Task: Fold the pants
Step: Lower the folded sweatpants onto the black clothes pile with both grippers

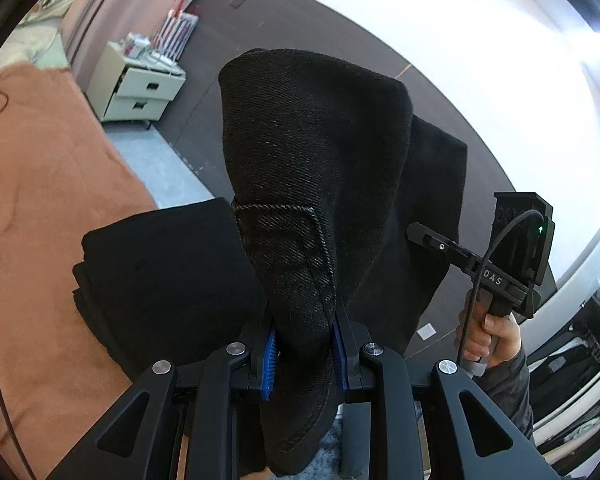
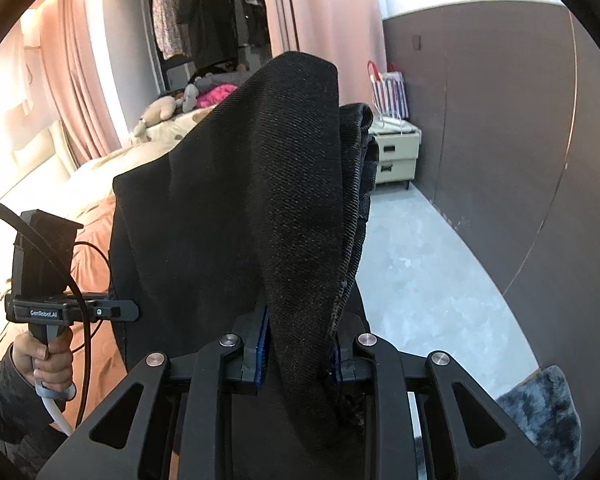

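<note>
Two tongs in play, one per hand; left tongs pinching a bunched fold of the black pants between blue pads; right tongs likewise clamped on a thick fold of the same cloth, blue pads pressed against it on both sides; the right hand shows in the left wrist view gripping its handle, the left hand in the right wrist view doing the same, dark sleeve at each wrist; one pair of pants held up off the bed, stretched between the two tongs and hanging down as a dark sheet; fabric is coarse black twill, diagonal weave clear up close, a stitched seam line crossing the piece by the left tongs, a hemmed edge running down by the right tongs; a second dark mass lies flat on the orange bed cover below the left tongs, possibly the lower half of the same pants already folded, the join is hidden; one pale nightstand with two drawers against the brown wall; one striped bag on top of it; several soft toys at the far end of the bed.
</note>
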The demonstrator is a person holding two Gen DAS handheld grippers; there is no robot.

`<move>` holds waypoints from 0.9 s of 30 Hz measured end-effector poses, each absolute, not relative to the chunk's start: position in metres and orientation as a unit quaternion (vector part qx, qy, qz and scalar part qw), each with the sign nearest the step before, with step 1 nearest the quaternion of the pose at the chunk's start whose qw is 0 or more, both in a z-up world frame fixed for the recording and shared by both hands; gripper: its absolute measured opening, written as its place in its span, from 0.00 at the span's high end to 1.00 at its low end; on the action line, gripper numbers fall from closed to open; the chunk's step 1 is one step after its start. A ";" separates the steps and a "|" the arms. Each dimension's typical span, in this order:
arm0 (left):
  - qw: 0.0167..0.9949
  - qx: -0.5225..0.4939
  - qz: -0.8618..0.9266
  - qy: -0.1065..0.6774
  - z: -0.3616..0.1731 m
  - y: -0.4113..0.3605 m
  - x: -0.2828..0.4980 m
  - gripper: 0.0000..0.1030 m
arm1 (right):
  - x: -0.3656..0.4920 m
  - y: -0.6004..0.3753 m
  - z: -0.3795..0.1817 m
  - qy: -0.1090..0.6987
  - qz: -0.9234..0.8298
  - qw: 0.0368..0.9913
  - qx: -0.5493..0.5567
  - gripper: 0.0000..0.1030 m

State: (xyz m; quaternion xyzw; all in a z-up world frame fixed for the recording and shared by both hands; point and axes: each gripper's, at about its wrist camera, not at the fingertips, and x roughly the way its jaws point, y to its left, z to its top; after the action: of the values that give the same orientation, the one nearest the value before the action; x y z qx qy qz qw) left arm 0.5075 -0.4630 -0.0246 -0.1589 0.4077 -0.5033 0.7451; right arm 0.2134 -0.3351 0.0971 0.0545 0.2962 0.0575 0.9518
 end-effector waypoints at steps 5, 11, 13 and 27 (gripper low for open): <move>0.740 -0.170 -0.496 0.422 -0.044 -0.464 0.531 0.76 | 0.238 -0.302 0.081 0.313 0.050 0.947 0.057 0.81; 0.743 -0.164 -0.451 0.466 -0.074 -0.468 0.560 0.71 | 0.266 -0.283 0.059 0.355 -0.018 0.933 0.058 0.68; 0.756 -0.129 -0.412 0.493 -0.089 -0.473 0.563 0.68 | 0.272 -0.275 0.051 0.368 -0.033 0.926 0.078 0.61; 0.801 -0.131 -0.383 0.442 -0.061 -0.432 0.561 0.56 | 0.199 -0.223 0.065 0.383 -0.018 0.922 0.041 0.70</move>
State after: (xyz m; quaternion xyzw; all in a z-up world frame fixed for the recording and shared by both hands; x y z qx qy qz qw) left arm 0.5609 -0.4323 -0.0613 -0.1315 0.4419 -0.3827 0.8006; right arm 0.1988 -0.2230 0.0648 0.0414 0.3833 -0.0184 0.9225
